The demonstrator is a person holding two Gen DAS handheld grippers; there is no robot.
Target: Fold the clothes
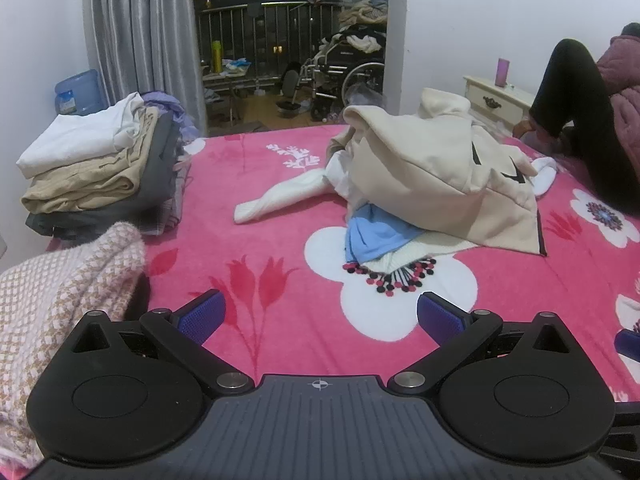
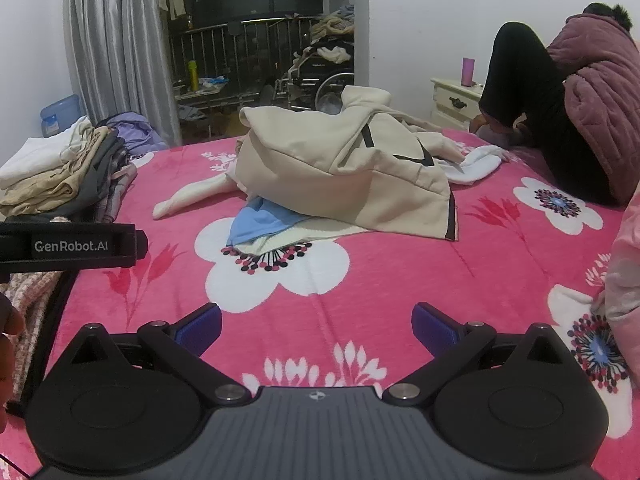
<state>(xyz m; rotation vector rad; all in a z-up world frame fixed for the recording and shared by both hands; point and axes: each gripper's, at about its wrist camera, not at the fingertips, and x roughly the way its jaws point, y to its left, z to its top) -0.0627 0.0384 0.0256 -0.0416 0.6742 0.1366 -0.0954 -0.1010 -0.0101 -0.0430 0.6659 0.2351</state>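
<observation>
A heap of unfolded clothes lies mid-bed: a cream hoodie (image 1: 432, 172) (image 2: 340, 164) on top, a light blue garment (image 1: 380, 236) (image 2: 264, 220) and white pieces under it, a white sleeve (image 1: 280, 196) (image 2: 188, 196) trailing left. A folded stack (image 1: 92, 164) (image 2: 60, 172) sits at the bed's left edge. My left gripper (image 1: 320, 316) hovers open over the pink floral blanket (image 1: 280, 248), well short of the heap. My right gripper (image 2: 316, 322) is also open and empty, above the blanket (image 2: 380, 280). A pink-and-white knit garment (image 1: 52, 312) lies beside the left gripper's left finger.
A person in a quilted maroon jacket (image 2: 592, 120) (image 1: 624, 92) sits at the bed's far right corner. The left gripper's body (image 2: 72, 246) shows at the right wrist view's left edge. A cream nightstand (image 1: 496, 100), grey curtain (image 1: 136, 40) and a balcony with a wheelchair (image 1: 344, 68) stand behind.
</observation>
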